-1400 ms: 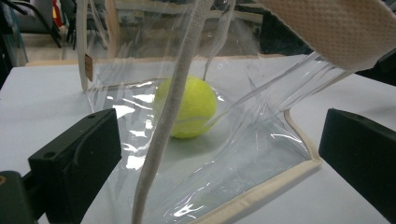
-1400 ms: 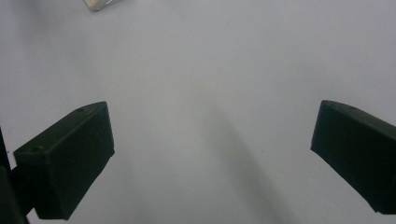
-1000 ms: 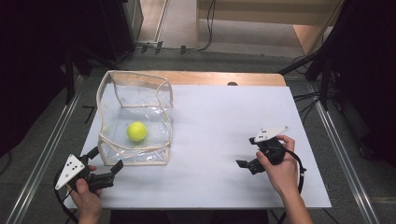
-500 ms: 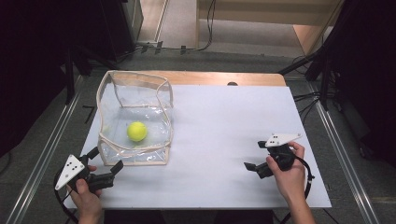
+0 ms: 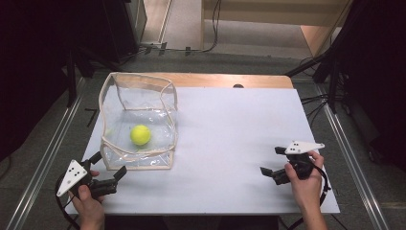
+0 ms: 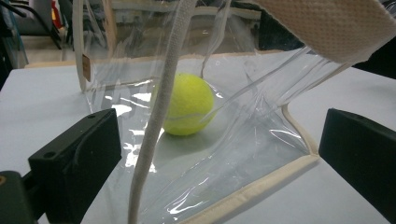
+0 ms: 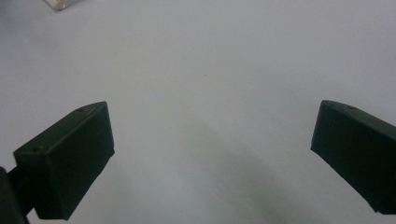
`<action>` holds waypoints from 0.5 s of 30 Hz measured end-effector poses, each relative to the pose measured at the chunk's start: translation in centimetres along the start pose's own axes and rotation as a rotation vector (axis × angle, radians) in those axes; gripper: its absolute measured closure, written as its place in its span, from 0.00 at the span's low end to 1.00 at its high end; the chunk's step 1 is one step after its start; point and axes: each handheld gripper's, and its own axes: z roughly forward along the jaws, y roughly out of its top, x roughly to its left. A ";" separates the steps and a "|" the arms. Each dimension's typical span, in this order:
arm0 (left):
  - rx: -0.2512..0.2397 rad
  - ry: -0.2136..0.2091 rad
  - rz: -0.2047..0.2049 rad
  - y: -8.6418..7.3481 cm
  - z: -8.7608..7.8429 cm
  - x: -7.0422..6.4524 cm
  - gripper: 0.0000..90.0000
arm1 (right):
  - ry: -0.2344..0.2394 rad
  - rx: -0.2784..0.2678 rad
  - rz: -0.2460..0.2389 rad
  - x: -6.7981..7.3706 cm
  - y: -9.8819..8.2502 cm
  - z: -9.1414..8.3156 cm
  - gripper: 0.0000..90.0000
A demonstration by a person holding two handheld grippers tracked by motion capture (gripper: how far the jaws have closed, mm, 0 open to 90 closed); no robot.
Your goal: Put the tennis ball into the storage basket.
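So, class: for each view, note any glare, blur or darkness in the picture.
High view: dark surroundings, evenly lit white table. Left gripper view: white glare streaks on the clear plastic bag, its near cream strap blurred. Right gripper view: soft focus, faint shadow between the jaws.

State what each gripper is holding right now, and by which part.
Nothing is held. The left gripper has its jaws open just short of the clear bag with the tennis ball inside; the right gripper is open over bare table.

Yellow-green ball (image 5: 140, 135) in clear, cream-edged pouch (image 5: 163, 98).
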 end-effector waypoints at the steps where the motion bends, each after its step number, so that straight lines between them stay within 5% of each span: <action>1: 0.000 0.000 -0.001 0.0 0.0 0.0 0.00 | -0.002 -0.009 0.009 -0.2 -0.3 -0.2 0.00; 15: -0.003 -0.001 -0.003 0.0 -0.1 0.1 0.00 | -0.039 -0.148 0.097 -1.8 -4.3 -2.8 0.00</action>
